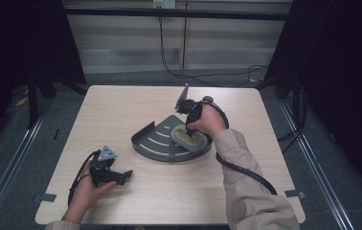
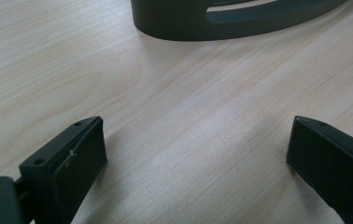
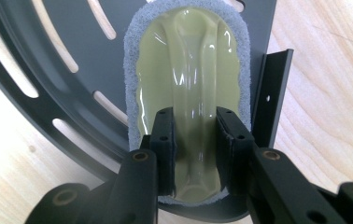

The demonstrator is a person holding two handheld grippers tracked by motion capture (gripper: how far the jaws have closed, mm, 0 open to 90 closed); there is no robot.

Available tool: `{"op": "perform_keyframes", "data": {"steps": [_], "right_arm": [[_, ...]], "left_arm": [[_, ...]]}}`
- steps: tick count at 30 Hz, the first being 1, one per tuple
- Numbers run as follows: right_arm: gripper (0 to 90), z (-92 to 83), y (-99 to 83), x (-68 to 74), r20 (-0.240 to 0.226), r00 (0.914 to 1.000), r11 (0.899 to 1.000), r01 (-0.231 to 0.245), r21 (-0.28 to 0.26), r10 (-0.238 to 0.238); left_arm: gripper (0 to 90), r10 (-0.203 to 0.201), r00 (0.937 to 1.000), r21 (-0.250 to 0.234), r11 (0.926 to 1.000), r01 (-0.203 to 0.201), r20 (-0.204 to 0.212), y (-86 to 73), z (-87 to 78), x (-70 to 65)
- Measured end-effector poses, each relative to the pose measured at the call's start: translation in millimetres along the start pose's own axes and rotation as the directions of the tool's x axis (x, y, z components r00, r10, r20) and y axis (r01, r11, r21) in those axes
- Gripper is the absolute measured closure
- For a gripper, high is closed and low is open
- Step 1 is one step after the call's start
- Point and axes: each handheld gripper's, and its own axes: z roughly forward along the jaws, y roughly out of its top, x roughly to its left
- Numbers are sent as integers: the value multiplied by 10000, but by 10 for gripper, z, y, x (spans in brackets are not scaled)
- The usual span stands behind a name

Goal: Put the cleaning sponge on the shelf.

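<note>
Two grippers in play; right gripper [image 3: 194, 154] clamped on the raised yellow-green handle ridge of a scrubbing pad [image 3: 188, 70], one black jaw pressed on each side of the ridge, pad's grey abrasive felt rimming the glossy plastic top; in the high view the right gripper [image 1: 188, 128] points down onto the scrubbing pad [image 1: 191, 139], right hand [image 1: 208, 120] wrapped round its body, grey three-cornered plate standing up behind it, cable looping back along the beige sleeve [image 1: 246, 182]; pad lies flat in the dark grey slotted tray [image 1: 157, 141], on the tray's right part, next to the straight upright wall; tray [image 3: 67, 74] is fan-shaped, curved low rim toward the person's left, long slots showing the wood under it; tray sits about mid-table, slightly right of centre; left gripper [image 2: 198, 154] wide apart, nothing between the jaws, bare wood grain under the gap; left gripper [image 1: 121, 176] lies low at the near left of the table [image 1: 121, 110], held by the left hand [image 1: 85, 191], jaws aimed toward the tray; tray's curved rim [image 2: 221, 23] near but apart from those jaws; light wooden table on a grey floor, black cable trailing at the far wall.
</note>
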Motion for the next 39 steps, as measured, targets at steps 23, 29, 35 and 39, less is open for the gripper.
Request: {"op": "perform_keyframes", "data": {"steps": [23, 29, 35, 39], "right_arm": [[705, 115, -47, -55, 89, 9984, 9984, -564, 49, 563], [704, 117, -56, -60, 59, 9973, 9972, -739, 67, 738], [704, 119, -66, -70, 42, 9971, 9970, -766, 73, 765], [703, 120, -71, -70, 21, 9968, 9968, -804, 47, 804]], "left_arm": [[42, 33, 10000, 37, 10000, -33, 18, 0, -2, 0], [42, -9, 10000, 2, 10000, 9, 20, -1, 0, -2], [42, 1, 10000, 9, 10000, -1, 21, -1, -1, -1], [42, 12, 10000, 17, 10000, -12, 24, -1, -1, 0]]}}
